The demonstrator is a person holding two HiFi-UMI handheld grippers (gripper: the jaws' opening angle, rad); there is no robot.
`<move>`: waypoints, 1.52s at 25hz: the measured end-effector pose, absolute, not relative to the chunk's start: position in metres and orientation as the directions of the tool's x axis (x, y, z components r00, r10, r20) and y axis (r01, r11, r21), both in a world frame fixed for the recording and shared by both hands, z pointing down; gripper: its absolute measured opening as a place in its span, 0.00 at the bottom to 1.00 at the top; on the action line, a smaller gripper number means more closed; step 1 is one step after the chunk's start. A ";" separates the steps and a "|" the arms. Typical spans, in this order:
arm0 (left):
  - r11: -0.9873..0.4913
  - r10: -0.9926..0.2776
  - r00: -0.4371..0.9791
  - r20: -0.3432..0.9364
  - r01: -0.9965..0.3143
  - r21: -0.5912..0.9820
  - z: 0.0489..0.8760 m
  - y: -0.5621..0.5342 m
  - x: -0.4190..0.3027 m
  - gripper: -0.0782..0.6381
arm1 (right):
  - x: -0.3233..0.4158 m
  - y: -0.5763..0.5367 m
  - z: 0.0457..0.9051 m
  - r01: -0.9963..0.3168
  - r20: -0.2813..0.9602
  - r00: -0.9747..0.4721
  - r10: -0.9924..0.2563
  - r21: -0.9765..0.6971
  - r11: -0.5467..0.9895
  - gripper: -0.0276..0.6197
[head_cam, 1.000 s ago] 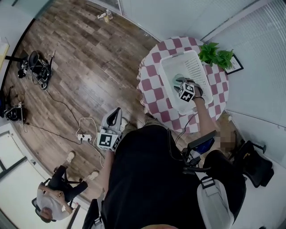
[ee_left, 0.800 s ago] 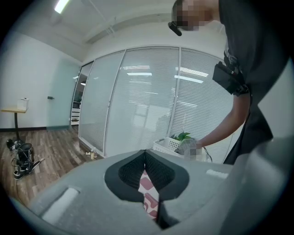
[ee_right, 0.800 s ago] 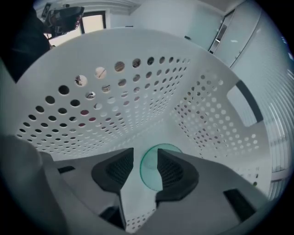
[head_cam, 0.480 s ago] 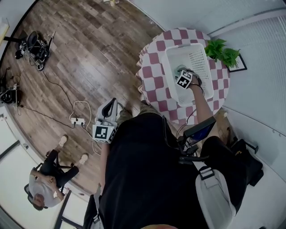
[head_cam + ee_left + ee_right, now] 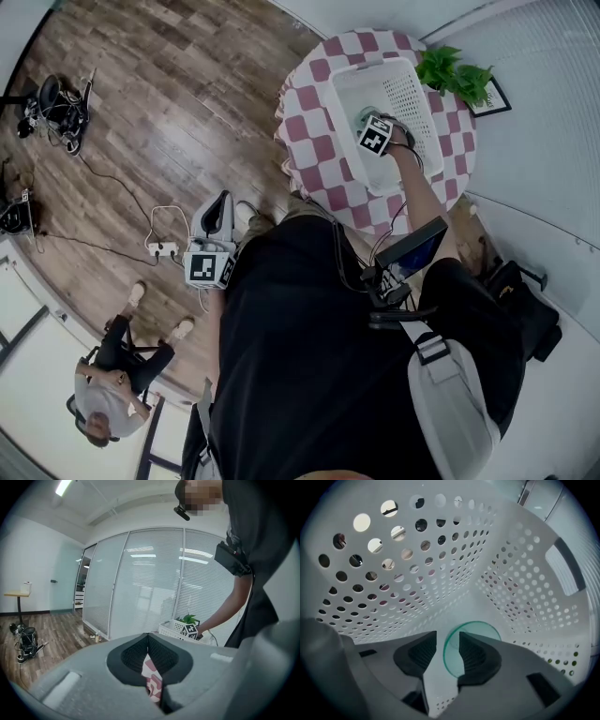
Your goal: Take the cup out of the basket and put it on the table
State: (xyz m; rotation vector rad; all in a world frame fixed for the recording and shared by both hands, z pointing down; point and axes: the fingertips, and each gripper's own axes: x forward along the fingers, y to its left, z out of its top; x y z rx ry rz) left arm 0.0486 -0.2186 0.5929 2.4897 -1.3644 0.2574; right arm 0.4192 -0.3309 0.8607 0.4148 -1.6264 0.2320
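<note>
A translucent green cup (image 5: 476, 632) stands on the floor of the white perforated basket (image 5: 440, 573). My right gripper (image 5: 447, 641) is down inside the basket, open, its jaws straddling the cup's near wall, one jaw inside the rim and one outside. In the head view the right gripper (image 5: 372, 131) reaches into the basket (image 5: 417, 103) on the round checkered table (image 5: 314, 122), and the cup (image 5: 363, 116) shows as a green glint beside it. My left gripper (image 5: 217, 214) hangs by my side over the wood floor, shut and holding nothing (image 5: 148, 637).
A green plant (image 5: 455, 73) and a framed picture (image 5: 494, 97) sit behind the basket. A power strip (image 5: 161, 249) and cables lie on the floor to the left. A person sits on a chair (image 5: 108, 389) at lower left.
My right gripper has gone deeper into the basket and now brackets the cup's wall. The left gripper stays at my side.
</note>
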 end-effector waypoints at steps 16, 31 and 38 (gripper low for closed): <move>-0.504 -0.793 0.532 0.298 -0.847 0.170 0.598 -0.219 0.043 0.12 | 0.425 -0.332 0.868 -0.422 0.989 -0.044 -0.144 0.113 0.900 0.24; -0.504 -0.787 0.541 0.297 -0.841 0.197 0.604 -0.219 0.040 0.12 | 0.427 -0.335 0.867 -0.440 0.986 -0.034 -0.165 0.134 0.888 0.16; -0.503 -0.787 0.542 0.295 -0.840 0.202 0.605 -0.216 0.037 0.12 | 0.427 -0.333 0.864 -0.444 0.986 -0.027 -0.166 0.137 0.885 0.11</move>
